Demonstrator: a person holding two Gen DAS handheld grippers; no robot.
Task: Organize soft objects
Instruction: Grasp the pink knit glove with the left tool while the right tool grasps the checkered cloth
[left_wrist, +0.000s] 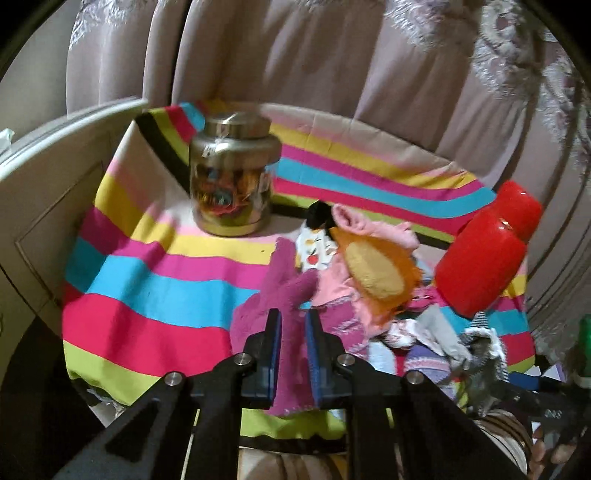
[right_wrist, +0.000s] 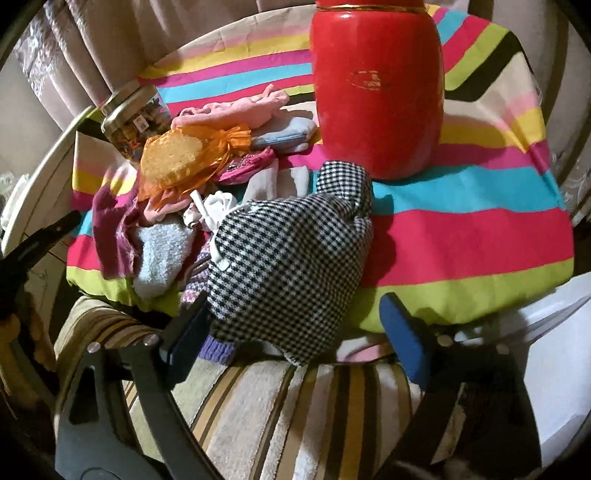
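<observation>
A pile of soft items lies on a striped cloth (left_wrist: 155, 295). My left gripper (left_wrist: 293, 321) is shut on a magenta fuzzy sock (left_wrist: 284, 291) at the pile's left edge; the sock also shows in the right wrist view (right_wrist: 110, 236). An orange mesh pouch (left_wrist: 376, 273) (right_wrist: 177, 158) rests on pink clothes (right_wrist: 240, 107). My right gripper (right_wrist: 295, 325) is open, its blue pads (right_wrist: 402, 332) on either side of a black-and-white houndstooth cloth (right_wrist: 288, 251) at the table's front edge. A pale blue sock (right_wrist: 162, 254) lies beside it.
A tall red canister (right_wrist: 376, 88) (left_wrist: 484, 254) stands behind the pile. A glass jar with a metal lid (left_wrist: 232, 177) (right_wrist: 136, 110) stands at the back left. Curtains (left_wrist: 332, 55) hang behind. A striped towel (right_wrist: 295, 417) covers the near side. A white cabinet (left_wrist: 48, 177) is left.
</observation>
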